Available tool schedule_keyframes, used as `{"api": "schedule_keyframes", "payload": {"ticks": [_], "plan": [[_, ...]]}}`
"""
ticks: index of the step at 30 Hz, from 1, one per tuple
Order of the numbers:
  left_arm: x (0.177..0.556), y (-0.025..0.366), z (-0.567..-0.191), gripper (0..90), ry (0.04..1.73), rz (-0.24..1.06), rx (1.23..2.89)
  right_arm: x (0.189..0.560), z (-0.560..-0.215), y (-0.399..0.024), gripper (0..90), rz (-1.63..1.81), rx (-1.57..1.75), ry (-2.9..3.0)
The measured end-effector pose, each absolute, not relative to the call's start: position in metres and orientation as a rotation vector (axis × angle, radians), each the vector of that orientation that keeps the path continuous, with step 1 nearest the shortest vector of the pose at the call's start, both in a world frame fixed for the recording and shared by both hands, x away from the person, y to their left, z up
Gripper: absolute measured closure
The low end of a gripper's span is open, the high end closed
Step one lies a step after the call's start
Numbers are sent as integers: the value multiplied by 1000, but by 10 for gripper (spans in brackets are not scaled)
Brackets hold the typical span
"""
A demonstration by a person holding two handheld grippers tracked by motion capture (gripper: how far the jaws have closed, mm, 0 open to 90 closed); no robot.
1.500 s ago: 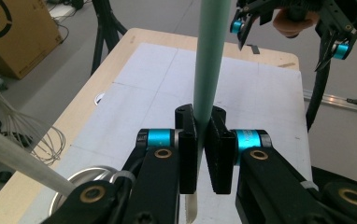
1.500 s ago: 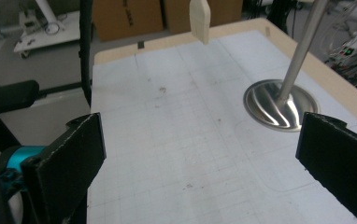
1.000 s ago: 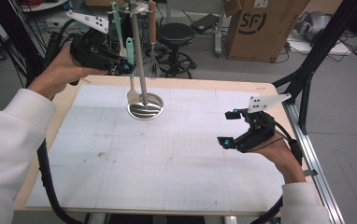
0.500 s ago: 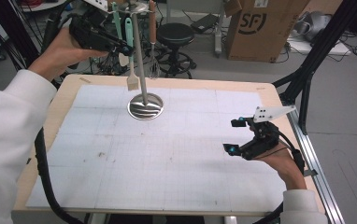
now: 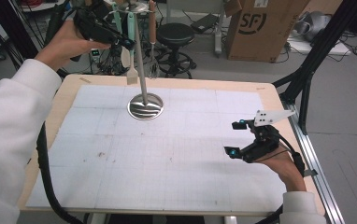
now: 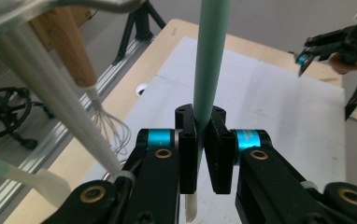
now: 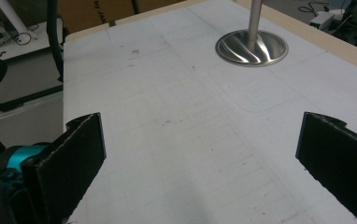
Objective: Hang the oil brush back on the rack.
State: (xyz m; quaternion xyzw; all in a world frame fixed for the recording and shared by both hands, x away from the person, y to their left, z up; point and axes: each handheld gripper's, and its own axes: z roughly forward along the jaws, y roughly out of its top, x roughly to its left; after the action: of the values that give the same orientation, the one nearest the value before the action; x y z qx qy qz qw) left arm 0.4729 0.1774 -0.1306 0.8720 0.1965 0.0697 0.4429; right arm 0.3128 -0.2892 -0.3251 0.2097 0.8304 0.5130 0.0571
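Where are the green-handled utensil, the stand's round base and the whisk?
green-handled utensil (image 6: pixel 210 60), left gripper view, on the handle above the closed tongs.
stand's round base (image 5: pixel 145 107), high view, on the shiny disc.
whisk (image 6: pixel 105 125), left gripper view, on the wire loops.

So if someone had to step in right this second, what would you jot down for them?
Left tongs: shut on the mint-green handle of a silicone utensil, held up by the rack's top, beyond the table's far edge.
Right tongs: open, nothing between them, low over the white gridded mat near the table's right edge.
Steel rack with a round mirror base stands at the mat's far middle; a wooden-handled whisk and a pale spatula hang from it.
Done: green utensil gripped.
Left: whether it is hooked on the rack or free I cannot tell; finish that move, probably with the right tongs helping.
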Motion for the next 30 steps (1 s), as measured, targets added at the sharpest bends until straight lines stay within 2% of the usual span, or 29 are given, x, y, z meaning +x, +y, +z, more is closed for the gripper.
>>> {"api": "schedule_keyframes", "payload": {"ticks": [30], "plan": [[493, 181, -137, 842, 523, 79, 2150, 324, -332, -296, 2, 1563, 670, 2534]]}}
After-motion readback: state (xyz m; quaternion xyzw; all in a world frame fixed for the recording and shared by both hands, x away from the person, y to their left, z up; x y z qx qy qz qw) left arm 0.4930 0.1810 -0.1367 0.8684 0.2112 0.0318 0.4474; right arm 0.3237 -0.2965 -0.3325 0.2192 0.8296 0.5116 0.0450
